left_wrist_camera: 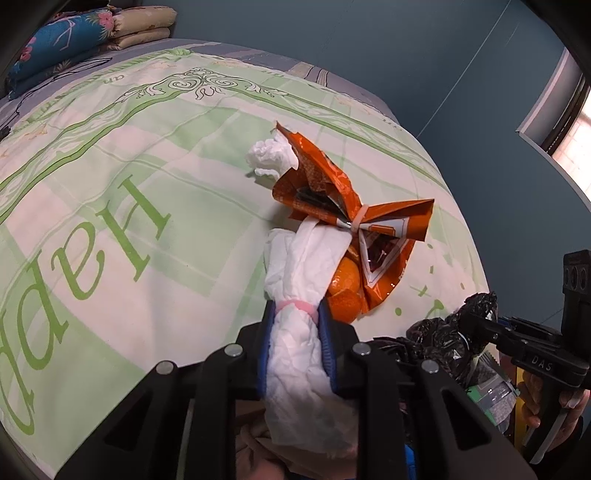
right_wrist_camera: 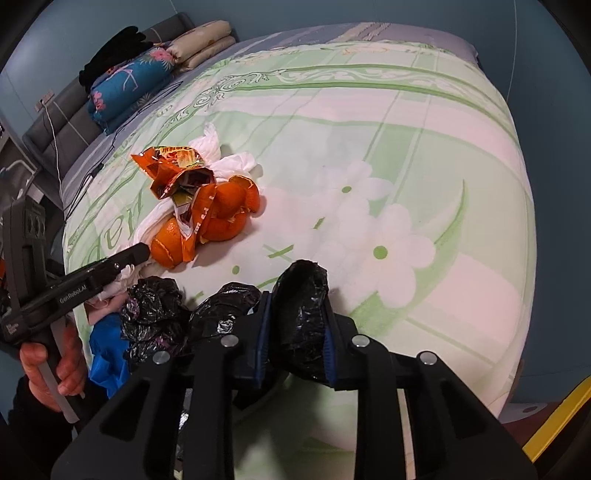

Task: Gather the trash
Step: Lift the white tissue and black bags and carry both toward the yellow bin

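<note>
Trash pile: your white tissue bundle [left_wrist_camera: 299, 291] with its pink band, the orange snack wrapper [left_wrist_camera: 332, 199], orange peels [right_wrist_camera: 229, 206] and a second crumpled tissue [left_wrist_camera: 271, 157] all sit together on the bed, near its close edge.
Left hand-held gripper [left_wrist_camera: 295, 314]: you have it clamped on the white tissue bundle at the pink band, blue pads pressing both sides.
Right hand-held gripper [right_wrist_camera: 297, 310]: you have it squeezed onto the rim of the black trash bag [right_wrist_camera: 299, 314], which hangs off the near bed edge.
Edges: the pile lies just beyond the bag; the green-and-white bedspread [right_wrist_camera: 406, 155] drops away right under your fingers.
Open room: wide bare bedspread to the right of the pile and beyond it; folded pillows [left_wrist_camera: 85, 33] sit well apart at the head end.
Writing: "GenRobot.AI" on your left hand-held gripper's side, "DAS" on the right one; large green letters on the bedspread, only partly legible; the wrapper's print is too crumpled to read.
</note>
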### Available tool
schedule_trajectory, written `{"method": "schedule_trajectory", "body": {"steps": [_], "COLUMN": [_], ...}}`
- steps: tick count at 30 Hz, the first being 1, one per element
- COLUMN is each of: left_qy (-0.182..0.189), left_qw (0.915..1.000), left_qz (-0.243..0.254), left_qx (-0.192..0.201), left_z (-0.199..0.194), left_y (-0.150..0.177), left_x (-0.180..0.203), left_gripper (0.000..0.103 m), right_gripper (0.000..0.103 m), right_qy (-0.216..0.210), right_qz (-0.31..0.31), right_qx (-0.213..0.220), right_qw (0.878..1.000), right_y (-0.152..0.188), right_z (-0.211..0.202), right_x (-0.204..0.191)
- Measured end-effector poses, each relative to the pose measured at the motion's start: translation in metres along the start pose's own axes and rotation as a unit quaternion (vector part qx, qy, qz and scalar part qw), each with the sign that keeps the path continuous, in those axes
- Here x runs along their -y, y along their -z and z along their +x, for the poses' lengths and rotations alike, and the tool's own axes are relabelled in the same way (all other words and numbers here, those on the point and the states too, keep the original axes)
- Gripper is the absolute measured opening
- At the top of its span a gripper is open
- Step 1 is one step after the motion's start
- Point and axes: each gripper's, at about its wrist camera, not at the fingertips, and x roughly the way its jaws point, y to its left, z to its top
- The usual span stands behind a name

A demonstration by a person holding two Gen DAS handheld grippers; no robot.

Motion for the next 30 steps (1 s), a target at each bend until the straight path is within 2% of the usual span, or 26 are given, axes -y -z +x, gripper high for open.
{"method": "schedule_trajectory", "body": {"steps": [9, 15, 22, 30], "left_qy": [-0.013, -0.012, -0.022, -0.03], "left_qw": [0.9998, 0.999, 0.9979, 0.9963], "left_qz": [0.002, -0.02, -0.03, -0.036], "left_qx": [0.018, 0.037, 0.054, 0.072], "left_z": [-0.019, -0.041, -0.067, -0.093], "left_y": [0.004, 0.004, 0.011, 0.019], "left_x": [-0.002, -0.014, -0.021, -0.021], "left_gripper": [0.021, 0.02, 0.02, 0.02], "right_gripper": [0.019, 0.019, 0.019, 0.019], "right_qy": [0.0, -0.005, -0.026, -0.024], "right_qz": [0.009, 0.013, 0.016, 0.021], "right_qx": [0.031, 0.044, 0.045, 0.052], "right_qw": [0.999, 0.999, 0.999, 0.998], "right_y": [0.001, 0.005, 0.014, 0.032], "right_z": [-0.023, -0.043, -0.063, -0.082], "right_x": [0.002, 0.004, 0.003, 0.009]}}
